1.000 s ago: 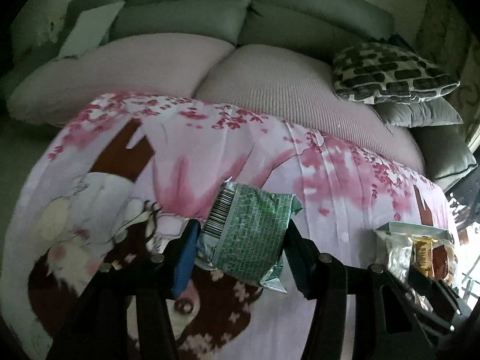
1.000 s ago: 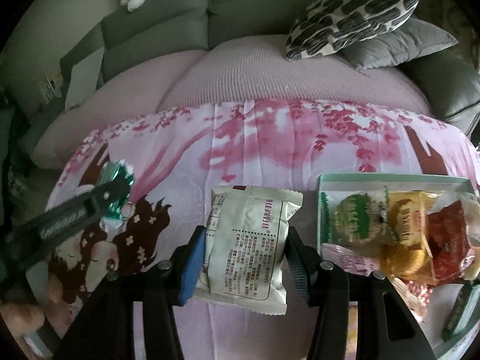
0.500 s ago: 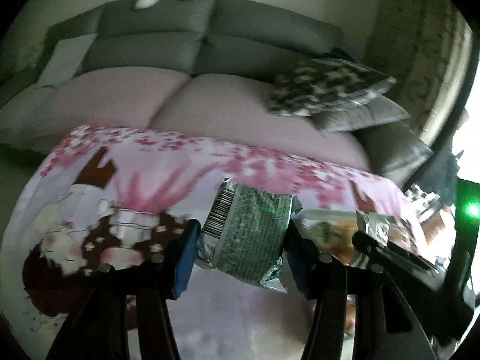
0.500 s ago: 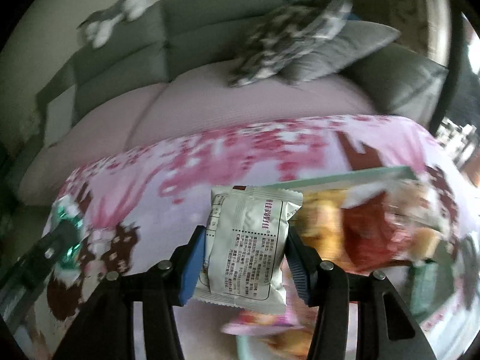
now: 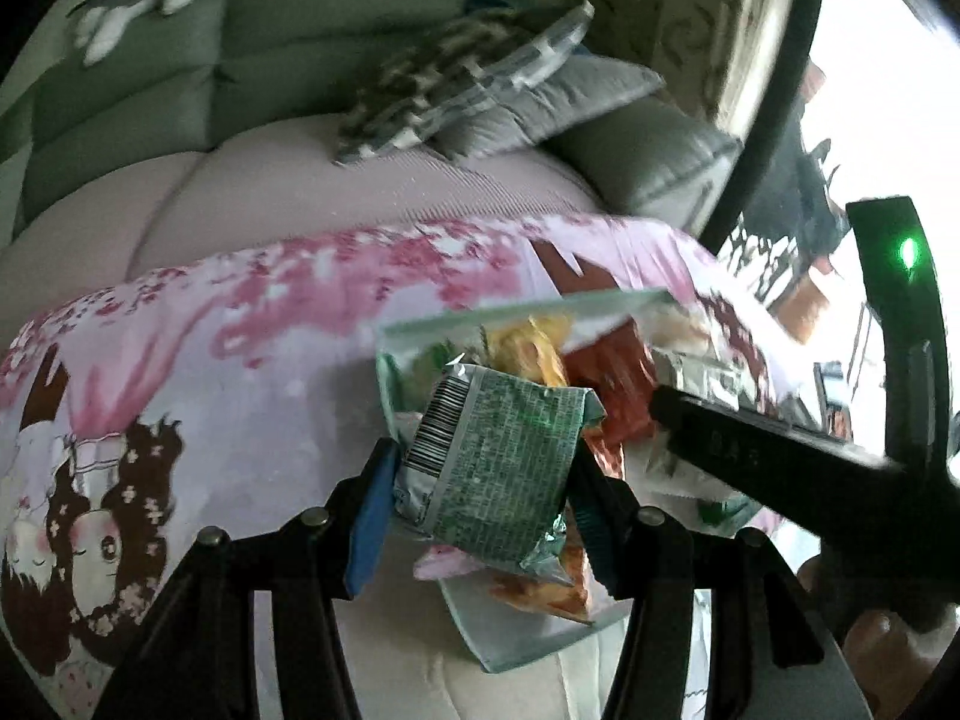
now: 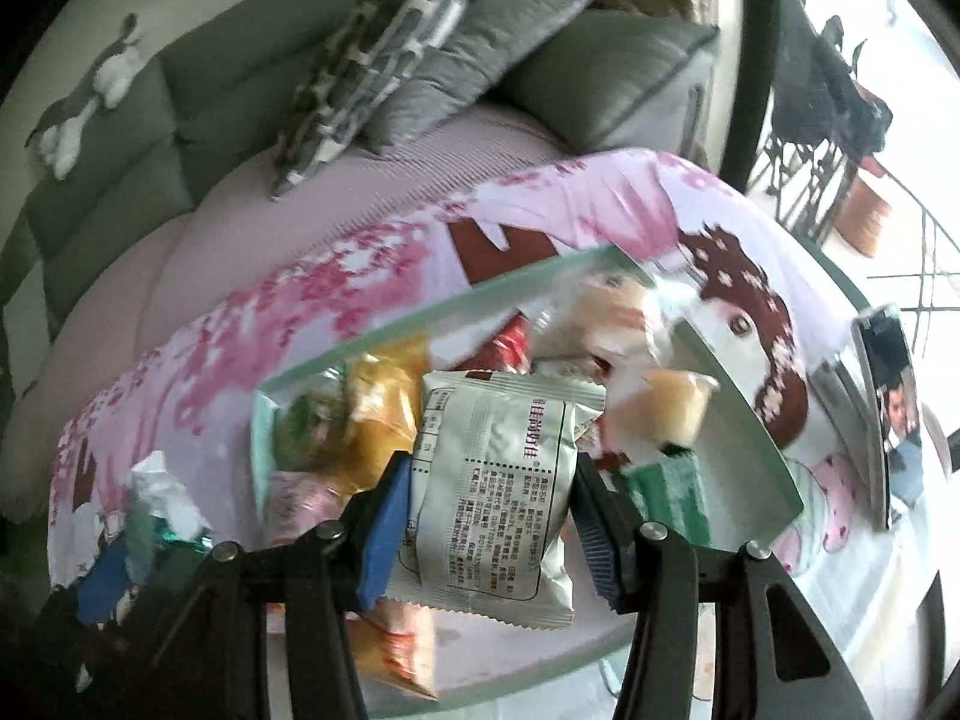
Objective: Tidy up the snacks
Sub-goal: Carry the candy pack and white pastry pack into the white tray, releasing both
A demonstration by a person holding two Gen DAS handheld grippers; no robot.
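My left gripper (image 5: 480,498) is shut on a green snack packet (image 5: 498,468) with a barcode on its left edge, and holds it above the near left corner of a pale green tray (image 5: 516,312). My right gripper (image 6: 489,516) is shut on a white snack packet (image 6: 498,492) with printed text, hanging over the middle of the same tray (image 6: 420,318). The tray lies on a pink cherry-blossom cloth (image 5: 240,360) and holds several yellow, red and green snack bags. The right gripper's black body (image 5: 780,462) crosses the right side of the left wrist view.
A grey sofa with a pink cover (image 6: 300,192) stands behind the table, with a patterned cushion (image 6: 372,60) and a grey cushion (image 6: 480,42). A phone or tablet (image 6: 888,402) lies at the table's right edge. A window with a dark frame is at the far right.
Both grippers have swung to the right with their packets, from over the bare cloth to above the tray. Both views have rolled; the tray now fills the middle of each.
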